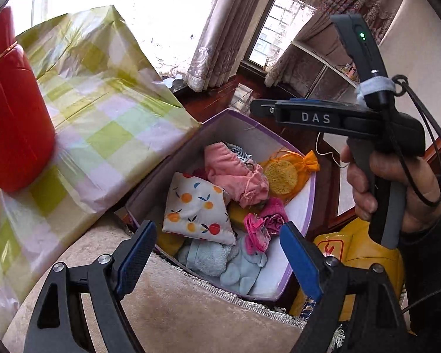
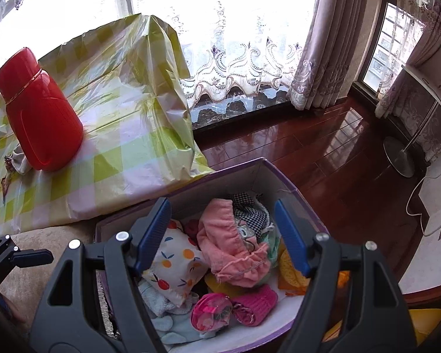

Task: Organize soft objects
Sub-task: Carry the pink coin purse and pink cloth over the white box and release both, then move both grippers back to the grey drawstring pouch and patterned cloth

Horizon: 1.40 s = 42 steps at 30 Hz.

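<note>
Inside purple box (image 2: 282,176): soft items (image 2: 235,253) (jumbled)

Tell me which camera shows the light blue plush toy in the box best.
The left wrist view: the light blue plush toy lies in the box's near corner, mostly unobstructed, between the open left gripper's fingers. In the right wrist view, the right gripper frame hides much of it.

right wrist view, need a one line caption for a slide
Open right claw above a purple box of soft items, pink cloth on top, red jug on the checked table.
</note>
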Available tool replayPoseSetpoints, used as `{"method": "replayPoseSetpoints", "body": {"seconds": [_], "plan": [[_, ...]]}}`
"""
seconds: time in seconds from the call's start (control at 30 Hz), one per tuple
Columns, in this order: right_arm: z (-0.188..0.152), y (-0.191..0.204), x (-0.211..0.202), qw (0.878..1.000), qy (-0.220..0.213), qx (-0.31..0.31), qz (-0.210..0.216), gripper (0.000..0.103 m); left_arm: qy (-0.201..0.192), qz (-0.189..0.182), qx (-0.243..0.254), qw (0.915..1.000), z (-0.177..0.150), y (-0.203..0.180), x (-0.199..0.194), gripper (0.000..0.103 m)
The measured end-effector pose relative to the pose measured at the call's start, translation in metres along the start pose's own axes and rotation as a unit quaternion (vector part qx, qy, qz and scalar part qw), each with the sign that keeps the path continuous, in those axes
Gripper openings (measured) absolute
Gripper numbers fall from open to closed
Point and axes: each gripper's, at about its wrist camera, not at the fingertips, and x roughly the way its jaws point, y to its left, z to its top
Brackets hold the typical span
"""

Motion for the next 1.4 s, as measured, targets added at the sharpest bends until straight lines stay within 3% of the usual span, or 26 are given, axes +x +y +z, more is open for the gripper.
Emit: {"method": "replayPoseSetpoints", "body": {"seconds": [0.3, 0.53, 0.73, 0.93, 1.23, 1.4], "plan": [[-0.001, 0.045, -0.003, 0.998, -0.001, -0.052, 0.021, 0.075, -0.032, 0.049, -0.056, 0.9967, -0.008, 0.05, -0.031, 0.086], [-0.006, 0.097, -0.01, 0.992, -0.004, -0.097, 0.076, 0.075, -0.056, 0.076, -0.125, 0.9877, -0.027, 0.102, -0.061, 0.086], [-0.016, 0.166, -0.016, 0.978, -0.005, -0.171, 0.116, 0.075, -0.083, 0.111, -0.186, 0.9727, -0.05, 0.153, -0.096, 0.086], [-0.024, 0.231, -0.022, 0.959, -0.009, -0.23, 0.163, 0.075, -0.104, 0.157, -0.239, 0.9526, -0.078, 0.201, -0.131, 0.085], [-0.027, 0.325, -0.028, 0.928, -0.04, -0.325, 0.18, 0.075, -0.125, 0.211, -0.298, 0.9227, -0.103, 0.268, -0.166, 0.085], [-0.023, 0.366, -0.017, 0.917, -0.058, -0.351, 0.179, 0.075, -0.121, 0.221, -0.312, 0.9161, -0.105, 0.304, -0.169, 0.085]]}}
